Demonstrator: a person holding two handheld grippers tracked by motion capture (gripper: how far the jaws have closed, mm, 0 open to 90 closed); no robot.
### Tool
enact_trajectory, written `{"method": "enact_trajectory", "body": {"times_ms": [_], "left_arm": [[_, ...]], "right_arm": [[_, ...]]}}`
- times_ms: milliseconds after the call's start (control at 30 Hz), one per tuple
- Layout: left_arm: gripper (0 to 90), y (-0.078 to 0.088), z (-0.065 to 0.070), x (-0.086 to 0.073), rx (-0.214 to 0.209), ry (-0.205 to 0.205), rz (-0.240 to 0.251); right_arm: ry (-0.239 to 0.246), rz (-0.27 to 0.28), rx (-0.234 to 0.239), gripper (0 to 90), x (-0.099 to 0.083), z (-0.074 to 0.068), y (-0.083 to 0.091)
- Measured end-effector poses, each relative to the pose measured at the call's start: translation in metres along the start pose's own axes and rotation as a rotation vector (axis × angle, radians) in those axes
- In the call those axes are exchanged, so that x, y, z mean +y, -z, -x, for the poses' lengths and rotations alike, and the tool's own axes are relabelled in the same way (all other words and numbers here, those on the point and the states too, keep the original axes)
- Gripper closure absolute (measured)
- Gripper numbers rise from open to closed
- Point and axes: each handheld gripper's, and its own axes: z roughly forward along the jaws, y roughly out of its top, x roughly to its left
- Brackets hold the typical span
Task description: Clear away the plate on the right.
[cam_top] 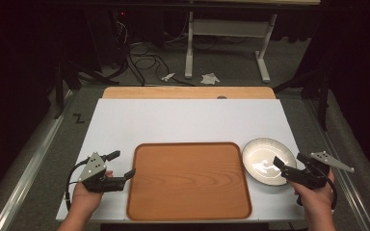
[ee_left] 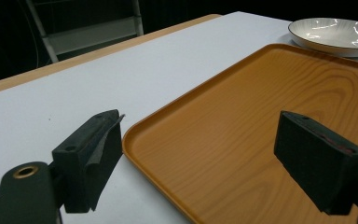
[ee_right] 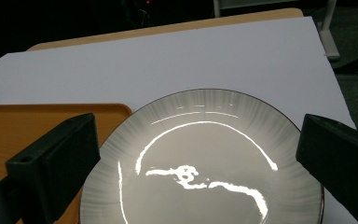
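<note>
A wooden tray (cam_top: 189, 180) lies at the front middle of the white table top, with nothing on it. Just right of it sits a shallow white plate (cam_top: 266, 160) with a dark rim, also seen as the plate (ee_right: 205, 163) and the plate (ee_left: 335, 35). My left gripper (cam_top: 122, 164) is open at the tray's left edge; in the left gripper view its jaws straddle the tray corner (ee_left: 135, 133). My right gripper (cam_top: 289, 163) is open at the plate's near right rim, one jaw on each side of it, nothing held.
The white board (cam_top: 183, 120) covers a wooden table (cam_top: 188, 92) whose far strip shows. Beyond it on the floor stand a white table frame (cam_top: 226, 43), cables (cam_top: 144, 60) and crumpled paper (cam_top: 209, 78). Metal rails run along both sides.
</note>
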Motion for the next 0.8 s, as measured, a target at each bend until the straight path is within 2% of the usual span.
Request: {"method": "enact_trajectory", "body": {"times_ms": [267, 567, 800], "left_arm": [[15.9, -0.006, 0.001, 0.002, -0.01, -0.007, -0.001], [15.9, -0.008, 0.002, 0.003, -0.016, -0.011, -0.003], [15.9, -0.007, 0.002, 0.003, -0.015, -0.011, -0.002]], "right_arm": [[-0.048, -0.019, -0.012, 0.0, -0.005, 0.008, 0.003], [-0.15, -0.033, -0.015, 0.0, -0.011, 0.019, 0.006], [-0.221, -0.073, -0.003, 0.0, -0.015, 0.023, 0.004]]}}
